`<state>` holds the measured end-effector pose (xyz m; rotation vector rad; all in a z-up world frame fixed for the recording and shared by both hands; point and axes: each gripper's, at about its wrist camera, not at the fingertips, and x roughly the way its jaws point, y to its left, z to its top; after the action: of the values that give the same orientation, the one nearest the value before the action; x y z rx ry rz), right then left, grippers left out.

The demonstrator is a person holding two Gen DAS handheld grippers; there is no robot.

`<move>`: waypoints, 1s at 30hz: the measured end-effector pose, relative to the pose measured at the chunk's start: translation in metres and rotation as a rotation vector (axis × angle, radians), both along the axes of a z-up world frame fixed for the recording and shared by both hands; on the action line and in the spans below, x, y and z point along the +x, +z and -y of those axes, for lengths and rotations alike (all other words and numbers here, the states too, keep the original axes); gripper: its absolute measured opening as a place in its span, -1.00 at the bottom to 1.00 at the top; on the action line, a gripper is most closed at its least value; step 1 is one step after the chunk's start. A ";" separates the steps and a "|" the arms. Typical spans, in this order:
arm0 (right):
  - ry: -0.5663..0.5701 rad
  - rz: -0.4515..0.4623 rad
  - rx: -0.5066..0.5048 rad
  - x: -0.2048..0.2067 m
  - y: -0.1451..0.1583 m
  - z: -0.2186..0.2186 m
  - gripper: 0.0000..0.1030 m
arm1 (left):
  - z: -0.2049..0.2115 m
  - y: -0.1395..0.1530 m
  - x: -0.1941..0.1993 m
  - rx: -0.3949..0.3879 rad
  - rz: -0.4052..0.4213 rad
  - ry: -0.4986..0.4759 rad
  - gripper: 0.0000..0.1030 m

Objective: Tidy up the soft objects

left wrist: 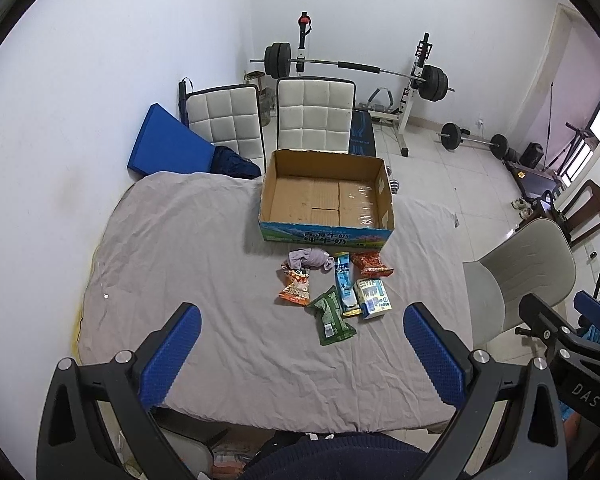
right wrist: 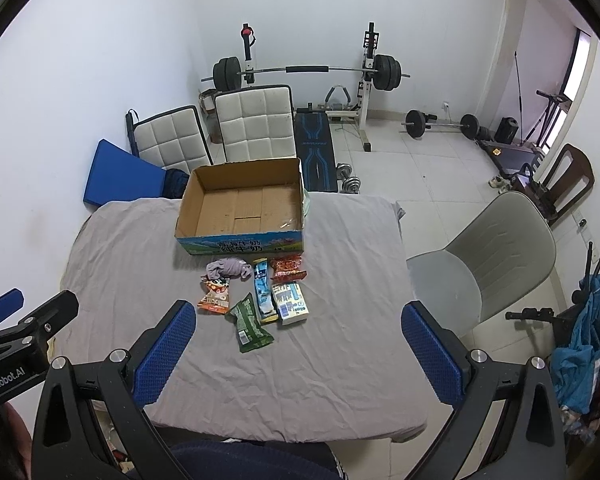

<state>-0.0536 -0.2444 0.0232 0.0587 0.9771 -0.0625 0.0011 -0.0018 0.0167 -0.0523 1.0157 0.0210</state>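
An empty open cardboard box (left wrist: pixel 326 196) (right wrist: pixel 242 204) stands at the far side of a table under a grey cloth (left wrist: pixel 180 264) (right wrist: pixel 340 280). In front of it lie a crumpled purple cloth (left wrist: pixel 310 259) (right wrist: pixel 228 269), an orange snack bag (left wrist: pixel 296 286) (right wrist: pixel 216 298), a green bag (left wrist: pixel 332 316) (right wrist: pixel 250 322), a blue packet (left wrist: pixel 346 280) (right wrist: pixel 263 286), a red bag (left wrist: pixel 370 264) (right wrist: pixel 287 267) and a white-blue pack (left wrist: pixel 374 298) (right wrist: pixel 290 304). My left gripper (left wrist: pixel 302 320) and right gripper (right wrist: pixel 298 316) are both open and empty, held high above the table's near edge.
Two white padded chairs (left wrist: pixel 314 114) stand behind the table, a grey chair (right wrist: pixel 496 256) at its right. A barbell rack (right wrist: pixel 308 72), dumbbells and a blue mat (left wrist: pixel 168 144) stand farther back. The other gripper shows at each view's edge.
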 end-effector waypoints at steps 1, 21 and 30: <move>0.001 -0.001 0.000 0.000 0.000 0.000 1.00 | 0.000 -0.001 0.001 0.000 -0.002 -0.001 1.00; 0.002 -0.006 0.002 0.007 -0.007 -0.003 1.00 | -0.001 -0.007 0.004 -0.003 -0.007 -0.003 1.00; -0.045 -0.037 -0.003 0.053 -0.043 0.005 1.00 | -0.016 -0.040 0.060 0.022 0.007 0.042 1.00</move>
<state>-0.0008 -0.2492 -0.0199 0.0767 1.0131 -0.1072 0.0616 0.0143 -0.0229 -0.0537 1.0066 0.0703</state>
